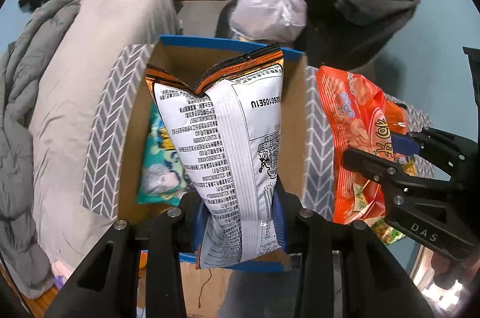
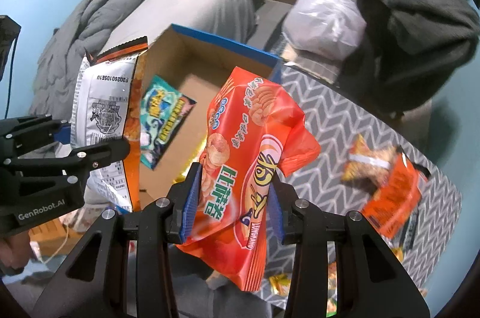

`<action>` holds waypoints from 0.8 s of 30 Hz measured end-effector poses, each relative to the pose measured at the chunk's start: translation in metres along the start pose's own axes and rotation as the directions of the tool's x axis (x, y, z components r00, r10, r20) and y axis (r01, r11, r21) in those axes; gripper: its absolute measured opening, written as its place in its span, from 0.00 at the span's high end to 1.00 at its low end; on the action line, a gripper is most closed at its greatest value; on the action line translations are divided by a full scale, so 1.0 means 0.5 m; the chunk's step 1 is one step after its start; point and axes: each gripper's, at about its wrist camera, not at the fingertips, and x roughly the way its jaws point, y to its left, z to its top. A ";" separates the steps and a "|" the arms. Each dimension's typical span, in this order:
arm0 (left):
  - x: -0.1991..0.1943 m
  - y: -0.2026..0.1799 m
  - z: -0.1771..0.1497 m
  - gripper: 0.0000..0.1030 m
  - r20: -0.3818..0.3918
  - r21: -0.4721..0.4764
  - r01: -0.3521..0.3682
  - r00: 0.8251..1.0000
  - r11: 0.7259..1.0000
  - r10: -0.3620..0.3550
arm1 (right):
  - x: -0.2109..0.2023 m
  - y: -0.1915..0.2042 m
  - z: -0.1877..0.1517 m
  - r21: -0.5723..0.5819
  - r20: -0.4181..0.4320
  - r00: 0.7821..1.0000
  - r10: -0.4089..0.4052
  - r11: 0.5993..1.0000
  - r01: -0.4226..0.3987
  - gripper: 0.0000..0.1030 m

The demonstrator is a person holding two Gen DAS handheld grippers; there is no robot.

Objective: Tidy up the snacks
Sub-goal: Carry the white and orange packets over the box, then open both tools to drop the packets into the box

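Left gripper [image 1: 240, 216] is closed onto the lower part of a white-backed chip bag [image 1: 231, 138]; blue pads press both sides, and the bag's long axis runs away from the fingers, crimped top farthest. The bag hangs directly over the open cardboard box [image 1: 295, 114], which lies straight ahead and below; a teal snack packet [image 1: 159, 162] already lies on the box floor at the left side. Judgement: the left hand is the nearer one to the box mouth, so its bag likely goes in first. Right gripper [image 2: 232, 207] is clamped on an orange snack bag [image 2: 249, 156], long axis tilted up and left toward the box; the box sits ahead-left of it. Further right, more loose snack packets [image 2: 387, 177] lie on the grey chevron cloth [image 2: 345, 120], well apart from the box.
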 end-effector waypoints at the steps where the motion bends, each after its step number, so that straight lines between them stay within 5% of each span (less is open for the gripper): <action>1: 0.001 0.008 0.000 0.64 0.000 -0.007 -0.003 1.000 1.000 0.003 | 0.007 0.008 0.005 -0.009 -0.004 1.000 0.004 1.000 -0.004 0.62; 24: 0.109 0.146 -0.003 0.64 -0.081 -0.123 -0.036 0.996 0.992 0.026 | 0.181 0.129 0.086 -0.050 -0.122 0.992 0.039 0.998 -0.045 0.61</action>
